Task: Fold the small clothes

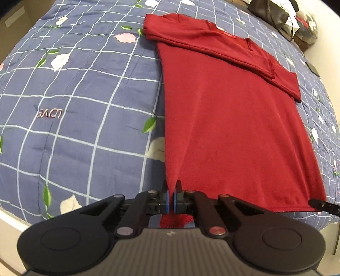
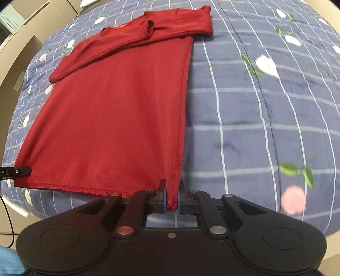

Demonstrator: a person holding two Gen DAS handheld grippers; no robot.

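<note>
A dark red long-sleeved top point(image 1: 233, 118) lies flat on the bed, both sleeves folded across the chest at the far end. My left gripper point(image 1: 172, 191) is shut on the hem's near left corner, and a bit of red cloth pokes out behind the pads. My right gripper point(image 2: 172, 192) is shut on the hem's near right corner of the same top point(image 2: 114, 110). Each view shows the other gripper's fingertip at the opposite hem corner: the right one in the left wrist view point(image 1: 318, 203), the left one in the right wrist view point(image 2: 21, 171).
The blue checked quilt point(image 1: 74, 102) with flower and leaf prints covers the bed on both sides of the top. Dark bags point(image 1: 282, 14) sit at the bed's far right corner. Beige cabinets point(image 2: 25, 25) stand beyond the bed's far left.
</note>
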